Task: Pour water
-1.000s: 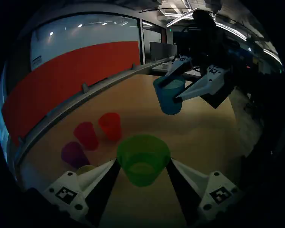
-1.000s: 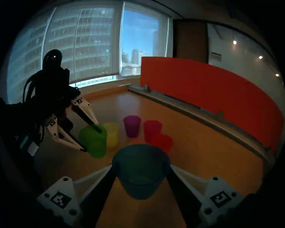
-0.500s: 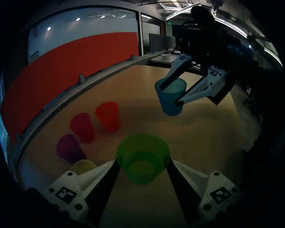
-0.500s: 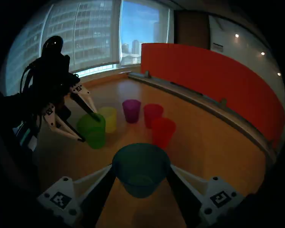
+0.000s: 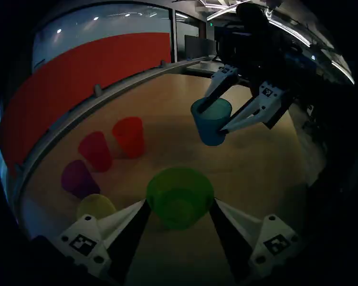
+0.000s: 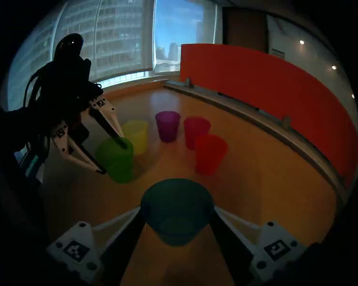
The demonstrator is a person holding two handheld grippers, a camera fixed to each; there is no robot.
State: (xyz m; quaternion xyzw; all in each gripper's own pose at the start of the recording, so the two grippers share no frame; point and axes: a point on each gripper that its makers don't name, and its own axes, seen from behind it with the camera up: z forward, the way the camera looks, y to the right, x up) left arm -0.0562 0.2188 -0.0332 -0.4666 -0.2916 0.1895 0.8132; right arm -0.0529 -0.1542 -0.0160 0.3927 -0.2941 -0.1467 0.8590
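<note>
Wooden tabletop (image 6: 274,190) runs out to a window wall and a red partition. At left in the right gripper view, the left hand-held gripper (image 6: 114,157) is clamped on an upright green cup (image 6: 116,164); yellow (image 6: 135,136), purple (image 6: 168,126), pink (image 6: 196,132) and red (image 6: 210,153) cups stand beside it. Nearest the lens, the right hand-held gripper (image 6: 177,209) clamps a blue cup (image 6: 177,217) — also upright. The green cup lies ahead and to its left, well apart, with open tabletop between — the pouring cup must close that gap and tip over the other's rim.
</note>
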